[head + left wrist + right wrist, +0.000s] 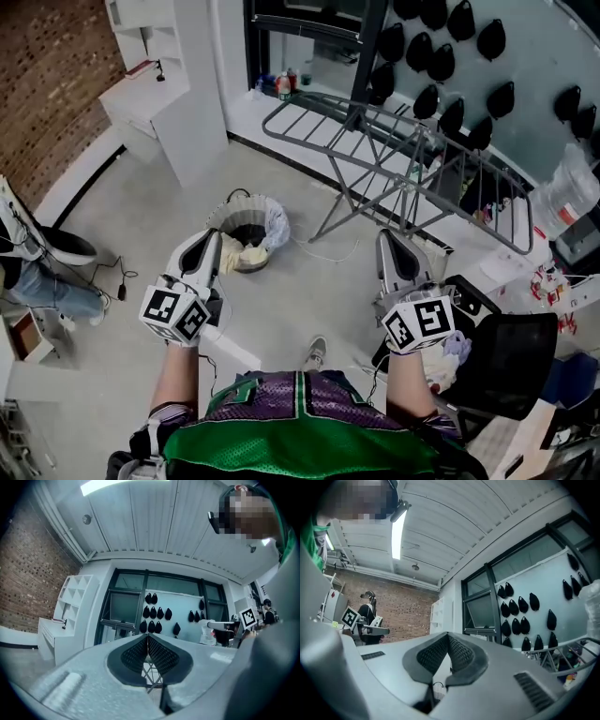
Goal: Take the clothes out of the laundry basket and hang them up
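Clothes in a round basket near the wire rack appear only in the head view; left gripper and right gripper are closed, empty.

The person wears a shirt that is bright green, with a purple patterned part near the neck and thin white lines. One shoe is light grey. The left gripper and the right gripper are pale grey and smooth, with rounded shells that get thin at the tip. A white cube with black square marks sits on the left one, and a second cube on the right one. The pads are dark and covered in tiny bumps.
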`<action>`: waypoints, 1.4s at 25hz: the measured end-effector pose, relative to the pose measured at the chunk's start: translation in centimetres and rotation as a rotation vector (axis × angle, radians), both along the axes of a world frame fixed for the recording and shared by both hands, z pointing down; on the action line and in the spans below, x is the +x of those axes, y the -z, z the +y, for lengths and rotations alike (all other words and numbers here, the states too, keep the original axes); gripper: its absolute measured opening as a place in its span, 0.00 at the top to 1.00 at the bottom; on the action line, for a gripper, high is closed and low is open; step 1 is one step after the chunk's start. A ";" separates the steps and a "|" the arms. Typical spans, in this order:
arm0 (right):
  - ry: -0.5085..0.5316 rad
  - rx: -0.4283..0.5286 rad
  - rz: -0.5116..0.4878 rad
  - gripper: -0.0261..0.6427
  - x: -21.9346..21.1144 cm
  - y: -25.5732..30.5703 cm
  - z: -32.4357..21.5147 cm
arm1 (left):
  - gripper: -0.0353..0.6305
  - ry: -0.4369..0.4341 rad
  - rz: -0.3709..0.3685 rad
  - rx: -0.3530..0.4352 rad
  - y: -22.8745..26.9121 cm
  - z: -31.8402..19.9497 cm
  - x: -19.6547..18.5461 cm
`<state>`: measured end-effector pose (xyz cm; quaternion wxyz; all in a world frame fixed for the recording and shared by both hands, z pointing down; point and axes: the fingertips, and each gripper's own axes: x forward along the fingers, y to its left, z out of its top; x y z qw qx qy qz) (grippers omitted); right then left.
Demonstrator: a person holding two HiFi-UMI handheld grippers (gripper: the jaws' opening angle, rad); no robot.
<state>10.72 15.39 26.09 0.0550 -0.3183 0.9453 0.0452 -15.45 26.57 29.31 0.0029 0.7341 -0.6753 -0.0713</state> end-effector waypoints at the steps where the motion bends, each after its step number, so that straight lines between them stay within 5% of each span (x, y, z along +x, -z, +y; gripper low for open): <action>1: 0.017 0.006 0.003 0.96 -0.3 0.3 -1.4 | 0.92 0.006 0.002 0.000 0.3 -1.1 0.2; 12: 0.134 -0.004 -0.025 0.96 -1.3 0.8 -12.8 | 0.92 0.112 -0.018 -0.005 1.7 -10.2 1.2; 21: 0.172 -0.031 -0.016 0.96 -6.2 -0.2 -17.0 | 0.91 0.134 -0.056 -0.011 1.1 -14.4 -2.9; 27: 0.186 -0.030 0.006 0.96 -10.2 0.2 -17.3 | 0.62 0.080 -0.067 -0.010 1.0 -15.6 -5.6; 35: 0.232 -0.065 0.039 0.96 -17.1 -1.8 -18.6 | 0.59 0.123 -0.136 -0.120 -4.2 -17.5 -12.9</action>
